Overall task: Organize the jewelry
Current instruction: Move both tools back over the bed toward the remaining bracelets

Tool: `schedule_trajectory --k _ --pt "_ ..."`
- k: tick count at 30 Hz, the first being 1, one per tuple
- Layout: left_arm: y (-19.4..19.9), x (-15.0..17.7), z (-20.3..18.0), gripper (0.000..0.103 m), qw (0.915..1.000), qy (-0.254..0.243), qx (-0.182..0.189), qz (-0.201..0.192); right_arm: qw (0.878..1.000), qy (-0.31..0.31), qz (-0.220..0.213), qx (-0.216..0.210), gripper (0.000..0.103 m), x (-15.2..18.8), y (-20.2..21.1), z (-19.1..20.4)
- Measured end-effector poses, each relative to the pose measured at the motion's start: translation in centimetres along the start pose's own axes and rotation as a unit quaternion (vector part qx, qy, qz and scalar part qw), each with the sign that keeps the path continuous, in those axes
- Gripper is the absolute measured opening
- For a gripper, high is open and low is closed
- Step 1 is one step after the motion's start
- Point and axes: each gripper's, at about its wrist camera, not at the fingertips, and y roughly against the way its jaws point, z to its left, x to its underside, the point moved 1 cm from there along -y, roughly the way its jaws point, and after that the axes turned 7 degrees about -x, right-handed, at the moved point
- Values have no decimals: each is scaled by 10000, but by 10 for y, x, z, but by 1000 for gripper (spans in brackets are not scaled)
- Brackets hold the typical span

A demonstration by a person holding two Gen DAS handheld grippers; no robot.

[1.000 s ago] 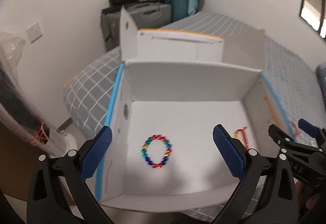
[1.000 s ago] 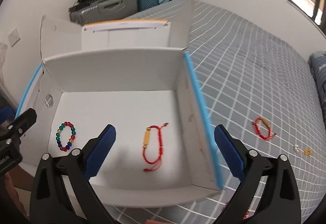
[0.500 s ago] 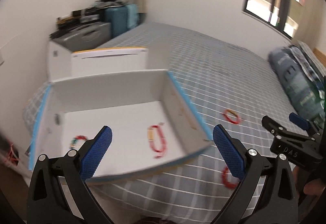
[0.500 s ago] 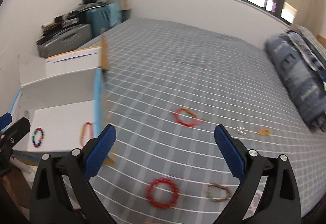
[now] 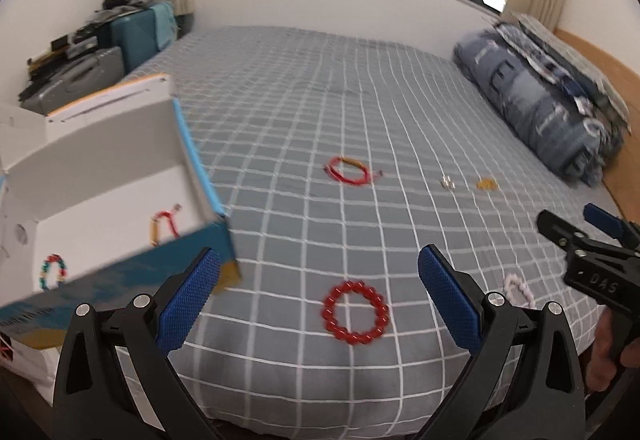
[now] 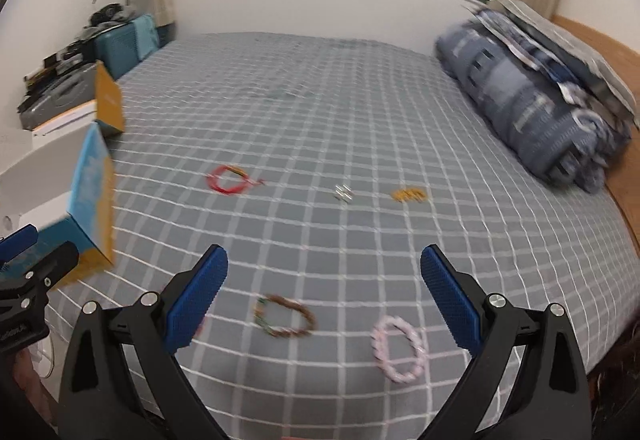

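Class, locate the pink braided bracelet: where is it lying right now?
In the right wrist view, the pink braided bracelet lies on the grey checked bedspread near its front edge, right of the brown braided bracelet.

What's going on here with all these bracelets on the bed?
A person is tidying jewelry into a white box using two hand-held grippers. Two bracelets already lie inside it. Both the left gripper and the right gripper are open and empty. The left one points at a red bead bracelet; a brown bracelet and a pink bracelet lie before the right one.
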Motion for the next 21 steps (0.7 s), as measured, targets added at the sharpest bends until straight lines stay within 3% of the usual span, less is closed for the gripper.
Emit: schedule_trajectory --k 7,21 --pt "-46 32 -24 97 9989 -179 157 403 9984 -393 358 203 93 42 -27 -44" --pt "-101 60 -34 97 9960 -390 104 801 9928 -676 979 116 93 90 -93 -78"
